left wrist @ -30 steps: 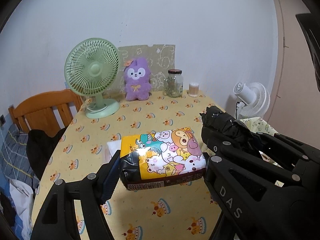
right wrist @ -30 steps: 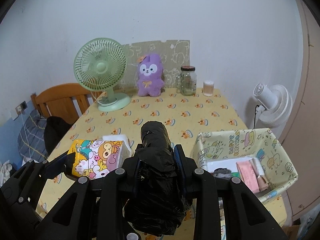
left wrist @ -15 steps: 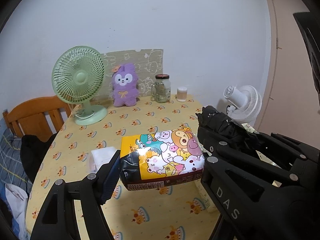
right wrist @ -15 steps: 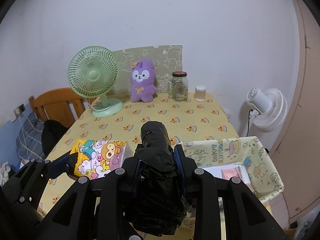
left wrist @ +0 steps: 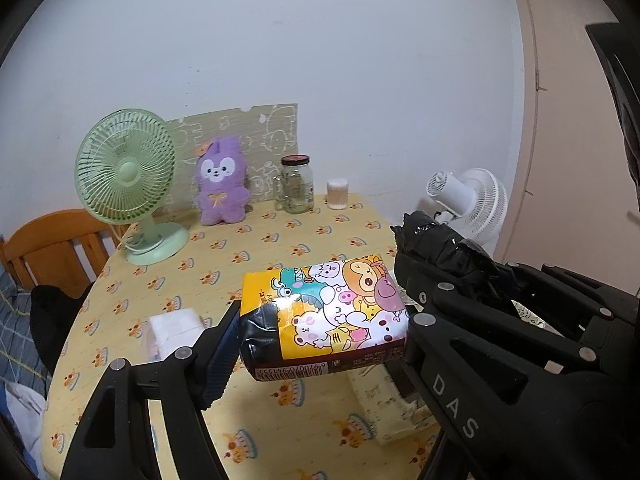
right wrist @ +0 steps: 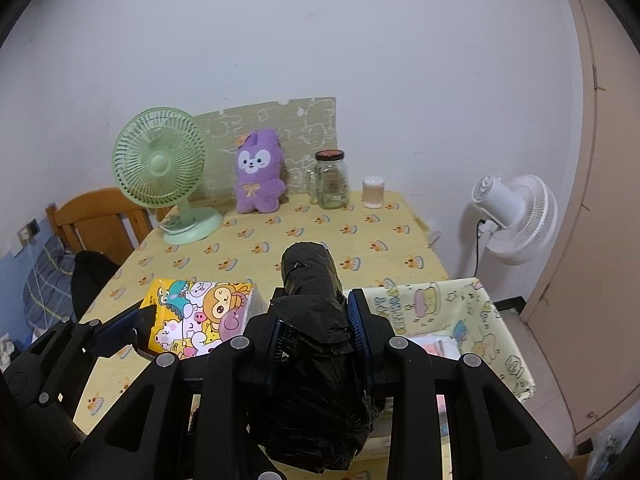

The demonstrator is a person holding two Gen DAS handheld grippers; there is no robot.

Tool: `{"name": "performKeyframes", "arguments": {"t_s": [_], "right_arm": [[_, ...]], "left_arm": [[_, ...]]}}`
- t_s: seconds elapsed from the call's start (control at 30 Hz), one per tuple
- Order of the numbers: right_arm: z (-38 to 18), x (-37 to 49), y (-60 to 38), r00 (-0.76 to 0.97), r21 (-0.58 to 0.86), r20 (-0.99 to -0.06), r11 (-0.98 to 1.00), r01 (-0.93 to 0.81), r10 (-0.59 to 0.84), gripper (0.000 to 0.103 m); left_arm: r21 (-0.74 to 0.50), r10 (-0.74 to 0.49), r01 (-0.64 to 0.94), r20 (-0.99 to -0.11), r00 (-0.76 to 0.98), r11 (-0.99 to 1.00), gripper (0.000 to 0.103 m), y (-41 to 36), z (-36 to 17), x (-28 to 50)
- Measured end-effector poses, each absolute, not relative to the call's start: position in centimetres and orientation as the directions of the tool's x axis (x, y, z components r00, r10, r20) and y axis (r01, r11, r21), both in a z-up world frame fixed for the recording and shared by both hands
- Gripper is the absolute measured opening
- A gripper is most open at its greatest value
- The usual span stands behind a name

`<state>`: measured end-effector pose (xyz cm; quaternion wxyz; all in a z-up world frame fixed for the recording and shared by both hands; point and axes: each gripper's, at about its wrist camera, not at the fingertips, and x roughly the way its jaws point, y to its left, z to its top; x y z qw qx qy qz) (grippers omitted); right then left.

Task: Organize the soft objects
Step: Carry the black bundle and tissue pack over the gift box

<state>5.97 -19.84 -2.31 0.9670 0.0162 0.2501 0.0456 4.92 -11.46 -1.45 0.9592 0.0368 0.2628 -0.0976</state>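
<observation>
My left gripper (left wrist: 320,328) is shut on a cartoon-printed tissue pack (left wrist: 324,316) and holds it in the air above the yellow table (left wrist: 260,248). The pack also shows in the right wrist view (right wrist: 200,312). My right gripper (right wrist: 316,328) is shut on a black plastic-wrapped roll (right wrist: 316,320), raised beside the pack; the roll shows in the left wrist view (left wrist: 436,248). A patterned fabric basket (right wrist: 480,320) stands at the table's right edge with flat items inside. A white tissue pack (left wrist: 174,326) lies on the table at left.
A green desk fan (right wrist: 164,176), a purple plush bunny (right wrist: 258,178), a glass jar (right wrist: 330,180) and a small cup (right wrist: 373,193) stand along the back wall. A wooden chair (right wrist: 100,220) is at left. A white fan (right wrist: 516,216) stands right of the table.
Both grippers have lifted and pulled back with their loads; the table items appear farther away and the white tissue pack is now uncovered at left.
</observation>
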Motion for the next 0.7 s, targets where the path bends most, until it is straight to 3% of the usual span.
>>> {"name": "performKeyframes", "arguments": {"t_s": [0.7], "right_arm": [[-3.9,7.1,-26.9,0.870,0.086,-0.492,0.996,0.025,0.021,0.033]], "left_arm": [[0.038,-0.247,0.315,-0.534,0.808,0.948,0.077,-18.5,-2.9,6.9]]}}
